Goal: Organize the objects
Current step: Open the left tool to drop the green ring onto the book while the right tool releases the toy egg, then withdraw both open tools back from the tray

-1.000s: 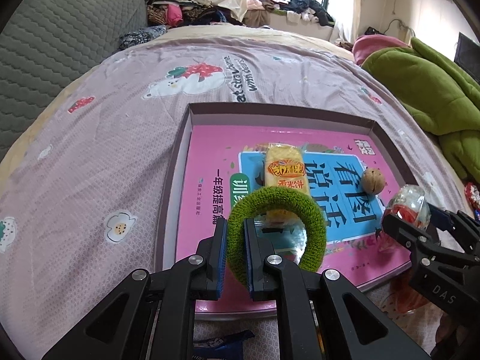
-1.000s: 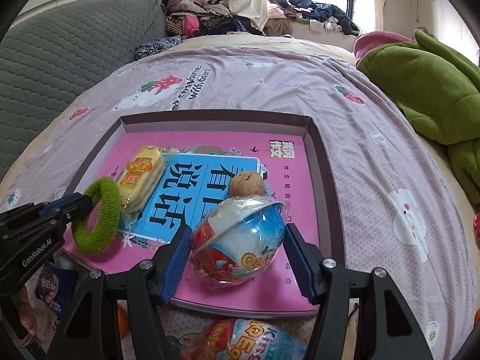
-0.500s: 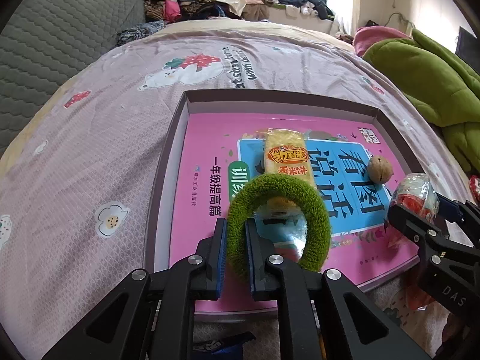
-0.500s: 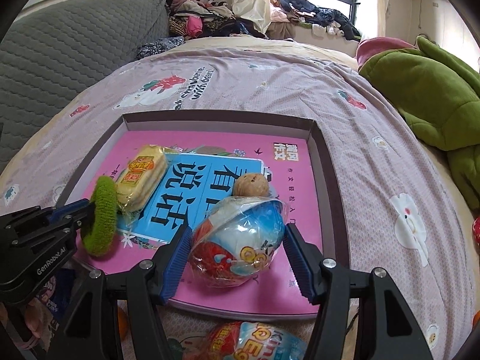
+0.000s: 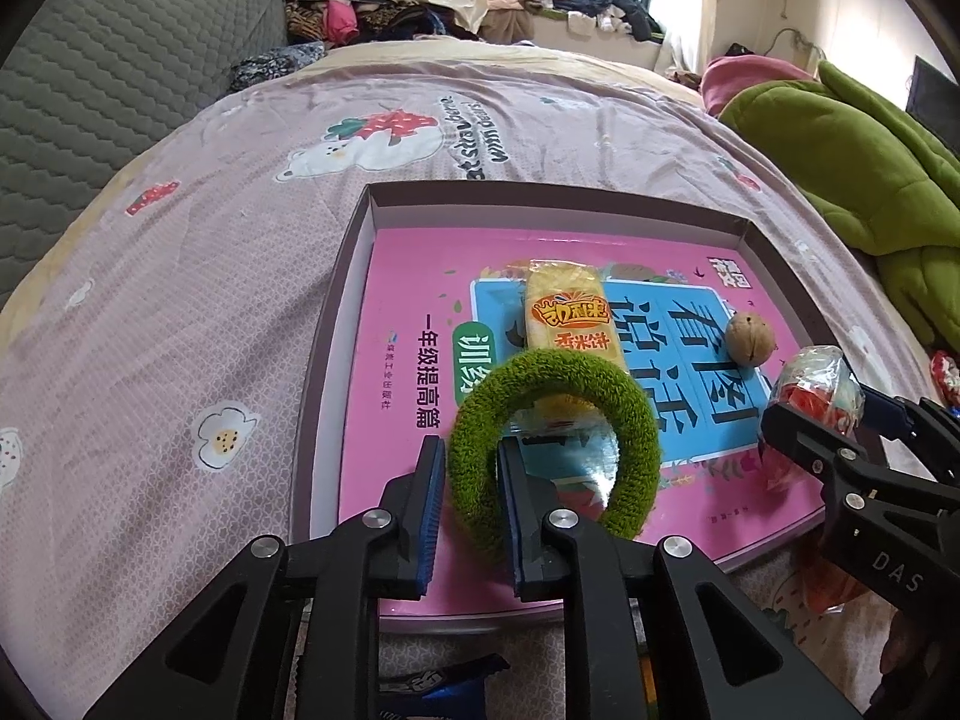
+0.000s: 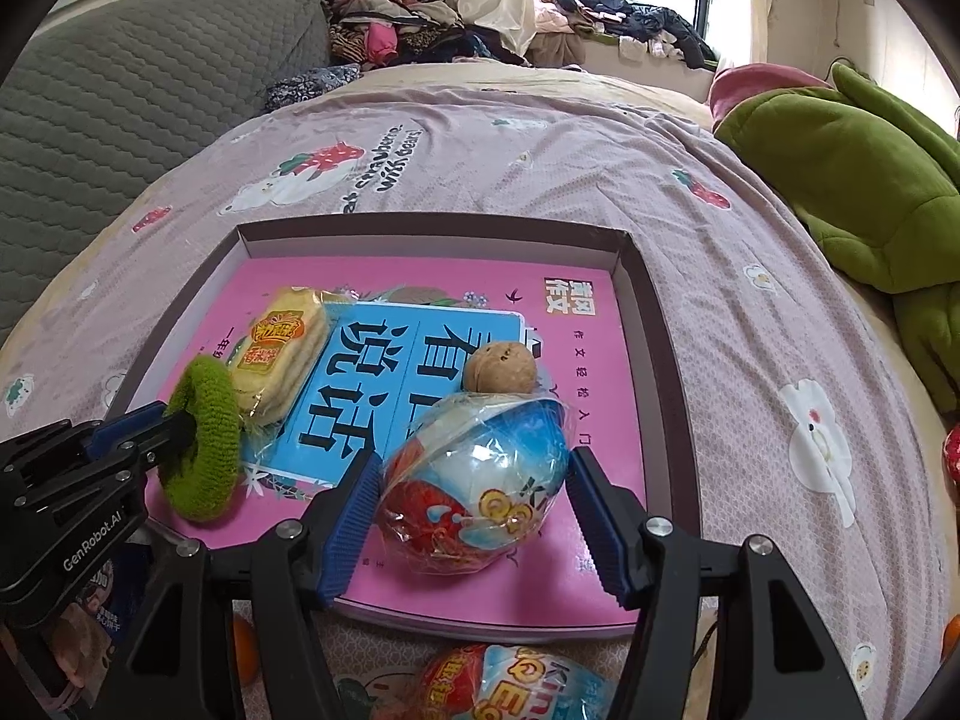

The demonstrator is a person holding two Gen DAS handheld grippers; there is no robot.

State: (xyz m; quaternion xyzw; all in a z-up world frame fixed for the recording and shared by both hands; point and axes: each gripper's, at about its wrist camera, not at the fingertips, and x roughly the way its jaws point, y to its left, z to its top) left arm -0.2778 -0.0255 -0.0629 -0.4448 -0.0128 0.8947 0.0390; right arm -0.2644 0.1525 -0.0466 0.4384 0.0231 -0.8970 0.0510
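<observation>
My left gripper (image 5: 470, 492) is shut on a green fuzzy hair ring (image 5: 558, 414) and holds it upright over the near left part of a shallow box (image 5: 336, 324) with a pink book inside. The ring also shows in the right wrist view (image 6: 207, 438). My right gripper (image 6: 471, 501) is shut on a plastic-wrapped toy egg (image 6: 474, 480) over the box's near right part. A yellow rice-cracker pack (image 6: 279, 354) and a walnut (image 6: 501, 369) lie on the book.
The box (image 6: 660, 360) sits on a pink bedspread (image 5: 180, 300). A green plush blanket (image 6: 852, 180) lies at the right. A second wrapped egg (image 6: 510, 684) and a blue snack packet (image 5: 432, 684) lie in front of the box. A grey headboard (image 5: 90, 60) stands far left.
Both grippers have kept their grip and moved slightly; the box and its contents now sit a little lower and nearer in both views. The ring has turned more edge-on in the right wrist view.
</observation>
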